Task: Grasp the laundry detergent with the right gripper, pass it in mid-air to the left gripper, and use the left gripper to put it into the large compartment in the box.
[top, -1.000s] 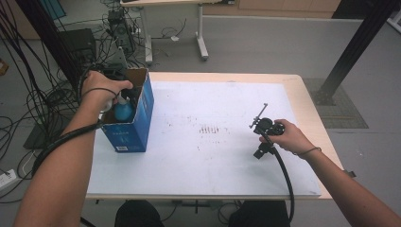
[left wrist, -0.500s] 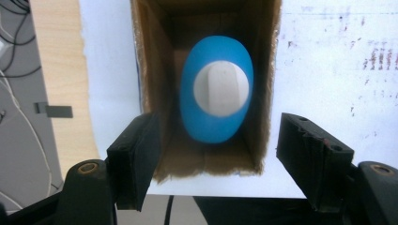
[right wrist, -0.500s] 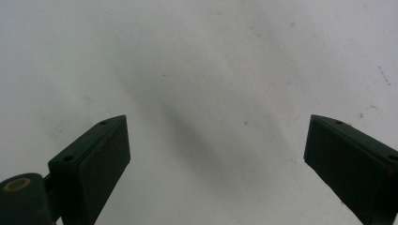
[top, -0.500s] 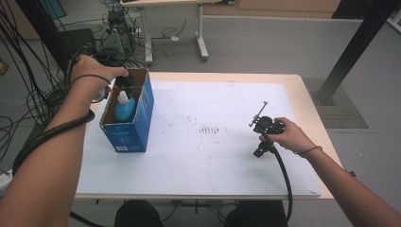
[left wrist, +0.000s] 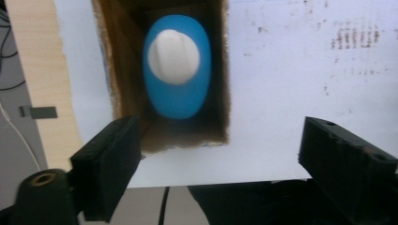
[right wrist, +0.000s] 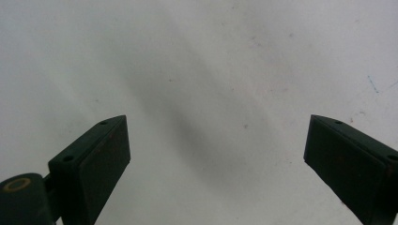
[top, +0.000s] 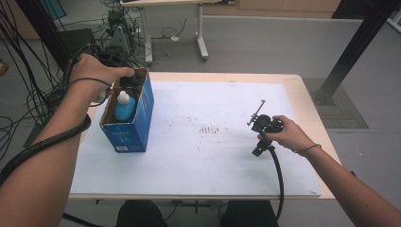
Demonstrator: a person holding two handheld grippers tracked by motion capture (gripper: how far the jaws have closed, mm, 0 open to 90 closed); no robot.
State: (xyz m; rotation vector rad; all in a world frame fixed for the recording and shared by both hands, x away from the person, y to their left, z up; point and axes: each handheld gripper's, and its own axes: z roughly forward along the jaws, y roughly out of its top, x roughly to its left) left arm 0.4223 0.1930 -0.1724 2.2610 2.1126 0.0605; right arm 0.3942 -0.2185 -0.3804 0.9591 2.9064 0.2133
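A blue bottle with a white cap (top: 125, 106) stands upright inside an open blue cardboard box (top: 137, 127) at the table's left. My left gripper (top: 128, 82) hovers over the far end of the box, held from above by the left hand. In the left gripper view its jaws (left wrist: 220, 154) have just been opening and stand wide apart with nothing between them; the bottle (left wrist: 176, 70) sits below them in the box (left wrist: 126, 93). My right gripper (top: 264, 126) rests low over the white sheet at the right, its jaws (right wrist: 216, 154) open and empty.
A white sheet (top: 213, 156) with faint dark marks (top: 208, 128) covers the wooden table (top: 302, 94). The right gripper's cable (top: 279, 179) trails toward the near edge. Cables (top: 33, 94) and a desk leg (top: 201, 42) lie on the floor beyond; a black post (top: 352, 47) stands at the far right.
The left gripper let go of the bottle, opened, and rose back toward the box's far end. The bottle stays upright in the box. The right hand has not moved.
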